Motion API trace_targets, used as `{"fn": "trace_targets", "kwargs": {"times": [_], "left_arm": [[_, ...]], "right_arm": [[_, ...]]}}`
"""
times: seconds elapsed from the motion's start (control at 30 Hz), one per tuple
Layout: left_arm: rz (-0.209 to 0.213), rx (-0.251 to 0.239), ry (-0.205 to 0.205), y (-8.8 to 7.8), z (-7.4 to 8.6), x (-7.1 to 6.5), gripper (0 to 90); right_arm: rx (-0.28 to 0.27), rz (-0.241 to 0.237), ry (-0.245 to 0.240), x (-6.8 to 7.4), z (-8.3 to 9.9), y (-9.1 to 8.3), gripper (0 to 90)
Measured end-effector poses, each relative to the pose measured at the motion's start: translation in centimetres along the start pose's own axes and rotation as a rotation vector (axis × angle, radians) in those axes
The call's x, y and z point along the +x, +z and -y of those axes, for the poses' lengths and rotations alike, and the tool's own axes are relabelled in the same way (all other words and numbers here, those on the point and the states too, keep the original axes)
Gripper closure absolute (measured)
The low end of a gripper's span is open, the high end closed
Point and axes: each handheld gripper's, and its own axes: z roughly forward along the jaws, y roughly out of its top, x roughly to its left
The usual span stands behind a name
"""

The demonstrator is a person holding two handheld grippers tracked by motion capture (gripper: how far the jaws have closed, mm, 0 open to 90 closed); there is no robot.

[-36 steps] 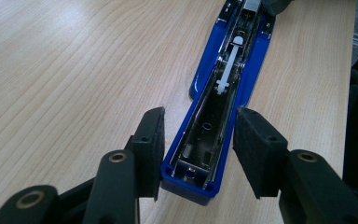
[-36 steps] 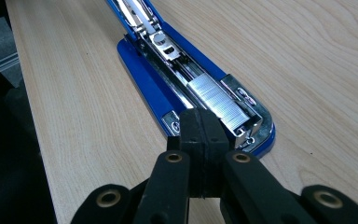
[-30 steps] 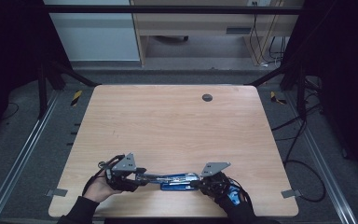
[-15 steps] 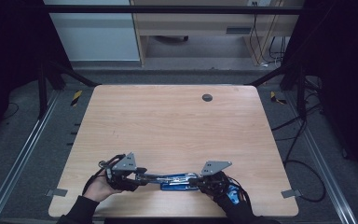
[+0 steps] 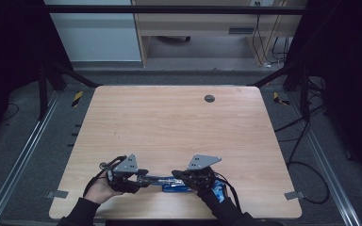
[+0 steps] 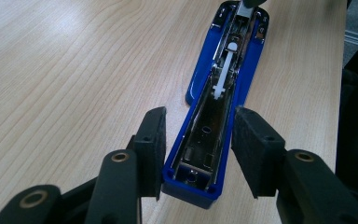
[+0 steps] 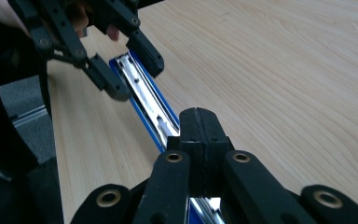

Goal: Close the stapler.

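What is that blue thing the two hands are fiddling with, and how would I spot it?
Look at the wooden table, along the edge nearest the person. Between the left tongs and the right tongs lies a stapler, swung open so its shiny metal staple channel faces up. It is the one bright blue thing there, long and narrow, with a white plastic pusher inside.

In the high view the blue stapler (image 5: 176, 187) is mostly covered by the right gripper (image 5: 178, 175) and too small for detail. In the right gripper view the closed black pads hide its middle, and the bottom edge cuts it off. The left gripper view's top edge clips its far end
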Motion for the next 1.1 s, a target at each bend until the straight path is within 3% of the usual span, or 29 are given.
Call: {"fn": "trace_targets", "kwargs": {"times": [0.43, 0.83, 1.1], "left_arm": [[-0.002, 0.001, 0.004, 0.0, 0.0, -0.1, 55.3], [-0.003, 0.001, 0.001, 0.0, 0.0, -0.1, 55.2], [-0.014, -0.017, -0.007, -0.7, 0.0, -0.1, 55.3]], "right_arm": [[0.019, -0.034, 0.002, 1.4, -1.1, 4.3, 90.0], [0.060, -0.045, -0.018, 2.2, -0.9, 5.6, 90.0], [0.056, -0.046, -0.013, 2.0, -0.9, 5.6, 90.0]]}}
